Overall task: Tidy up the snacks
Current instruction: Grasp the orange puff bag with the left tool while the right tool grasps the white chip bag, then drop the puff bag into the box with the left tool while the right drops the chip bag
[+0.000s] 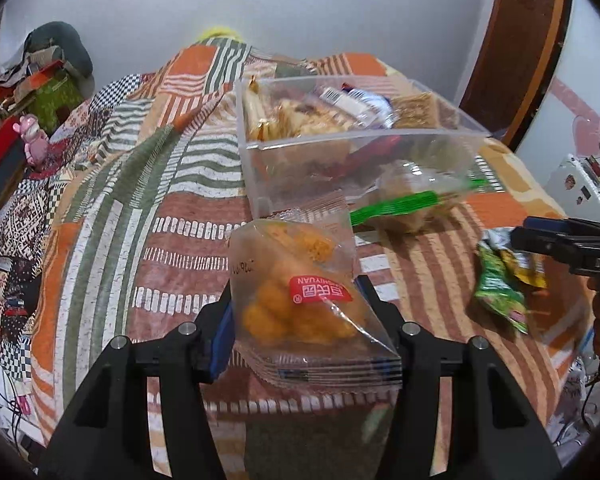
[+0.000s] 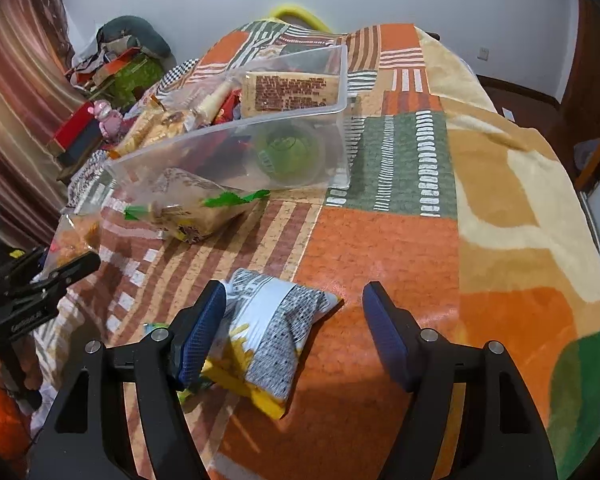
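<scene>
Item 1. Left gripper (image 1: 300, 320): closed on a clear packet of orange puffed snacks (image 1: 296, 300), red label facing up. The packet is lifted off the blanket and pointed toward the bin ahead, which suggests it is on its way there.

Item 2. Right gripper (image 2: 294, 320): jaws spread wide, nothing held. It hangs low over a grey-and-white snack pouch (image 2: 272, 332) lying flat on the blanket; the left finger's blue pad sits against the pouch's left edge, the right finger is well apart from it. Judged a lining-up for the next pick. A scrap of green wrapper shows under the left finger; in the left wrist view this appears as a crumpled green packet (image 1: 500, 284) below the gripper tip.

Item 3. Clear plastic bin (image 1: 360, 136): stands on the far middle of the bed, open-topped. Contents: a large tan flat pack with dark print (image 2: 288, 90) leaning against the far wall, a round green-lidded tub (image 2: 288, 150) at the right end, a white-and-blue wrapper, assorted golden biscuit packs, something red low down. Fairly full at the left end.

Item 4. Clear bag with a green strip (image 2: 196, 204): lies on the blanket touching the bin's near wall, outside it, not yet sorted.

Item 5. Patchwork blanket (image 2: 380, 240): covers the bed, serves as the working surface.
</scene>
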Action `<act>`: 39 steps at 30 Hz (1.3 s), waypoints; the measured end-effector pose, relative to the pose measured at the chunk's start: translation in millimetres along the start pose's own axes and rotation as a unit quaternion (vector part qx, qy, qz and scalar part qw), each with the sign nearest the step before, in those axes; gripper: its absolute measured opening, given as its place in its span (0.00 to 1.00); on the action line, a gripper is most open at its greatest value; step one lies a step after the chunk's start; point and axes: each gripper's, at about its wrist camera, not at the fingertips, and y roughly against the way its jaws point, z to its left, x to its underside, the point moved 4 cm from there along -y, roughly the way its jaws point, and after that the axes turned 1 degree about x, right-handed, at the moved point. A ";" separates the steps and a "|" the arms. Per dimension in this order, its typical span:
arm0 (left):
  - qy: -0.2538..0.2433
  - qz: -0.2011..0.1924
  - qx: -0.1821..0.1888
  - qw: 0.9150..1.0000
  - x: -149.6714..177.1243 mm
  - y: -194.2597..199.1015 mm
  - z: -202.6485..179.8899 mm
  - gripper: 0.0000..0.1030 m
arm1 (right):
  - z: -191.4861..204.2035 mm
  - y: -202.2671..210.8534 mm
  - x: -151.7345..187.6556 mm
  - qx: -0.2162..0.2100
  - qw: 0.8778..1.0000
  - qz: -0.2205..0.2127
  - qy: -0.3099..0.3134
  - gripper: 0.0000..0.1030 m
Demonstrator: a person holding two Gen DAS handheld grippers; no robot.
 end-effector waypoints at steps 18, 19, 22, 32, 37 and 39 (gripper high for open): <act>-0.008 -0.026 0.011 1.000 -12.2 18.8 -23.9 0.53 | -3.1 6.1 -1.5 0.019 1.000 -0.018 0.010 0.44; -0.008 -0.029 0.011 0.999 -16.1 19.3 -23.9 0.53 | -3.8 10.5 -6.4 0.018 0.999 -0.027 0.010 0.44; -0.008 -0.042 0.012 0.999 -33.9 20.6 -24.9 0.53 | -2.0 24.4 -22.4 0.020 0.998 -0.055 0.015 0.44; 0.004 -0.075 0.007 0.997 -99.9 7.2 -20.5 0.53 | 10.7 38.3 -82.9 0.024 0.991 -0.126 0.039 0.44; 0.013 -0.080 0.007 0.997 -127.4 -8.4 -16.0 0.53 | 15.4 25.0 -109.0 0.030 0.989 -0.136 0.045 0.44; 0.016 -0.077 0.008 0.997 -137.6 -18.2 -13.6 0.53 | 15.4 17.0 -120.0 0.031 0.989 -0.137 0.045 0.44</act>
